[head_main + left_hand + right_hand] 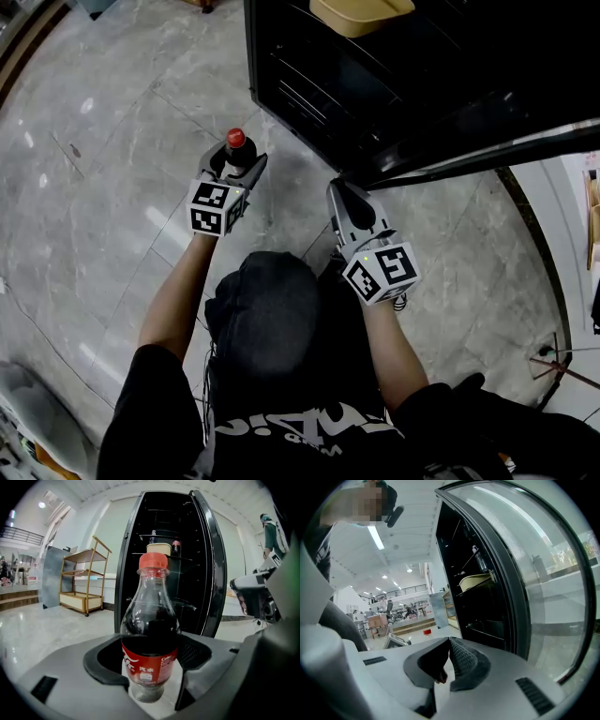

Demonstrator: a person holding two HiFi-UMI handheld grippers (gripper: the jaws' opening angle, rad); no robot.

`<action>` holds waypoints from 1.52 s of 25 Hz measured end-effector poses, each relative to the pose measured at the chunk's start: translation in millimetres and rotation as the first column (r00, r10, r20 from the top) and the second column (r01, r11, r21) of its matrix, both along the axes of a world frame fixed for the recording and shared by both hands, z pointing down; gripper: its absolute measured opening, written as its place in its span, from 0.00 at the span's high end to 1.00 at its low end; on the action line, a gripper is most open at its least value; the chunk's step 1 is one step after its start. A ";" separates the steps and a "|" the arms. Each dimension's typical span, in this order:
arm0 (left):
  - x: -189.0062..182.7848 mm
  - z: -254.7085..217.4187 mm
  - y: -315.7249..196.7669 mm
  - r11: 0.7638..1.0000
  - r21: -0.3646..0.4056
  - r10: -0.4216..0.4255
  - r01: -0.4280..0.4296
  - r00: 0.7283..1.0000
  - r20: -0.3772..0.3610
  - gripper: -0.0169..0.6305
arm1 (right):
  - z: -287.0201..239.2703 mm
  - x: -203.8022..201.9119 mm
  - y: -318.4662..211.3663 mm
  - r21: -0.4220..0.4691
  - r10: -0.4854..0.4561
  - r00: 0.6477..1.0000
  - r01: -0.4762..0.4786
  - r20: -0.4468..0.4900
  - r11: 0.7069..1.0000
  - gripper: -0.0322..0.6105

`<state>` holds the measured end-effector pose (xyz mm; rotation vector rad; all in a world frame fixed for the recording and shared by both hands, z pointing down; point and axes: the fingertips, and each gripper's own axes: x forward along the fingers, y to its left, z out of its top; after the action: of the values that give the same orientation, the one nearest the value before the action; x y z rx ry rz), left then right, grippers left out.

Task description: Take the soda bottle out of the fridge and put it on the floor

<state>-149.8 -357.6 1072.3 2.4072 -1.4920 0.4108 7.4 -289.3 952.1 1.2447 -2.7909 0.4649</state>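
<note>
Both jaws of the left gripper [150,667] pinch the soda bottle [151,634] upright between them, clear of the fridge [206,573]; next, I judge, lower it onto the floor [112,187] and release, while the right gripper [447,660] has its jaws pressed together, empty.

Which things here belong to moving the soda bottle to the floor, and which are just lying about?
Job in hand:
soda bottle, clamped in the left gripper
open fridge
floor

Idle or lying about:
beige tub inside the fridge
wooden shelf cart
right gripper, shut on nothing
</note>
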 end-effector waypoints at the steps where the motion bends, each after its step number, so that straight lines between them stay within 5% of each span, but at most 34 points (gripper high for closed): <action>1: 0.7 8.2 1.4 1.000 -0.010 0.000 0.000 1.000 -0.001 0.49 | 1.3 0.1 0.6 -0.004 0.002 1.000 -0.002 -0.001 1.000 0.91; 15: 3.3 92.1 6.6 0.994 -0.101 -0.026 0.030 0.999 0.038 0.49 | 17.2 -6.3 2.4 -0.033 0.000 1.000 -0.001 -0.004 0.999 0.91; 38: 12.2 119.4 39.6 0.995 -0.102 -0.011 0.020 0.997 0.082 0.49 | 34.1 0.5 12.1 -0.063 0.005 1.000 -0.006 -0.015 0.998 0.91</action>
<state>-137.6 -318.0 1191.7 2.3233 -1.4841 0.5742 8.0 -277.2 986.3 1.2387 -2.7383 0.5373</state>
